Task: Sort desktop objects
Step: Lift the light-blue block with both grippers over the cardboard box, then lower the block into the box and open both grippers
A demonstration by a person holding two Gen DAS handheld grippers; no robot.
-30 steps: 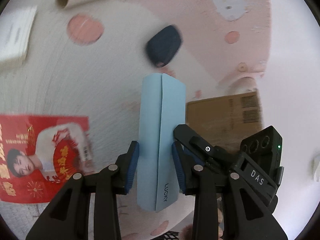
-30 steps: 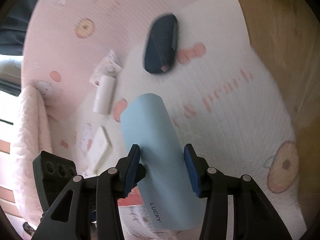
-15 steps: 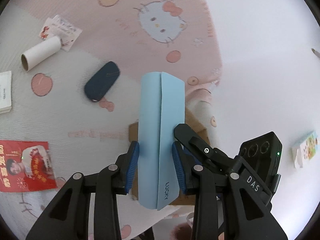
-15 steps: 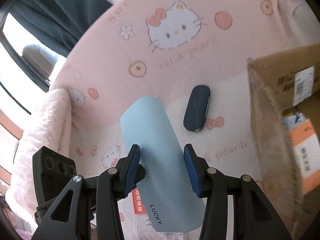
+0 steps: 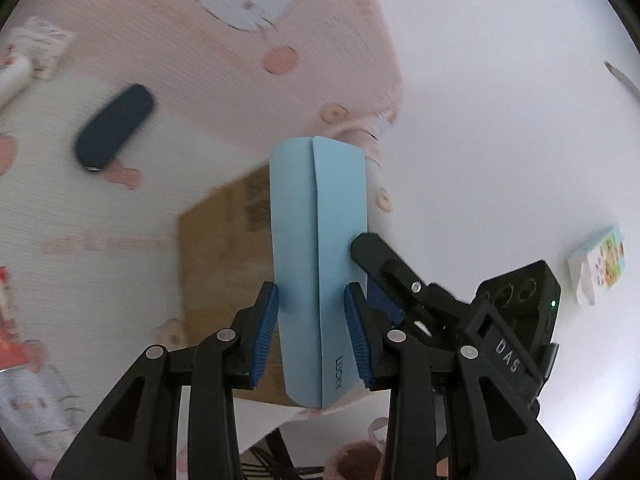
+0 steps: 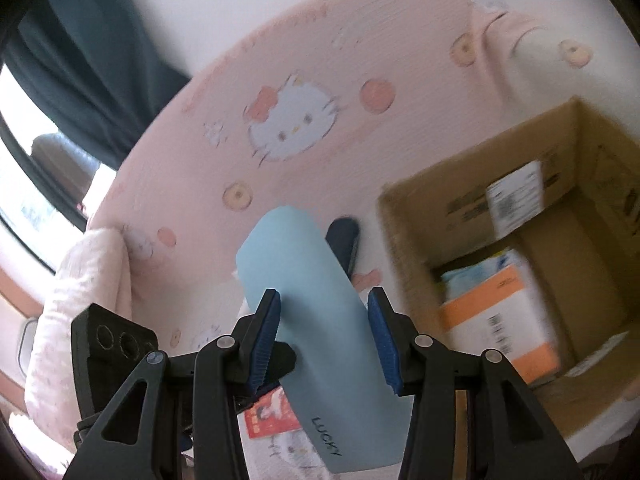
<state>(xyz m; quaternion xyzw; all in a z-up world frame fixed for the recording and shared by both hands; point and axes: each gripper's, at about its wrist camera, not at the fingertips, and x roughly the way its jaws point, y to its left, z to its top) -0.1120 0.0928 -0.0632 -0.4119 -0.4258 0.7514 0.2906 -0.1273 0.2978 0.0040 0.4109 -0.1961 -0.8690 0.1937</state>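
Blue case: light blue "LUCKY" case (image 5: 320,272) is up in the air, both grippers on it; in the left wrist view it stands nearly upright with a seam down its middle; in the right wrist view it leans toward 11 o'clock (image 6: 316,320)

Left gripper: left gripper (image 5: 312,332) is pinching the blue case, blue pads pressed on both long sides near the printed end; its black body also peeks into the right wrist view at about 8 o'clock

Right gripper: right gripper (image 6: 326,340) is clamped across the same case, pads flat against its sides; seen from the left wrist view it comes in from 4 o'clock, one finger tip touching the case's right edge

Cardboard box: open brown cardboard box (image 6: 472,184) sits at 3 o'clock of the case in the right wrist view; inside it an orange-and-white carton (image 6: 500,320) with something pale blue lying on top; in the left wrist view the box (image 5: 224,248) is right behind the case, blurred

Dark pouch: navy oval pouch (image 5: 114,128) lies on the cloth at 10 o'clock of the case, well apart; in the right wrist view only its end (image 6: 342,240) pokes out just past the case's top right edge

Cloth: pink and white Hello Kitty cloth (image 6: 288,80) covers the surface under everything

Red card: red printed card (image 6: 272,412) on the cloth, partly hidden under the grippers at 6 o'clock

Small packet: pale packet (image 5: 596,264) with colourful print at 3 o'clock in the left wrist view, on the white area; can't tell what it is
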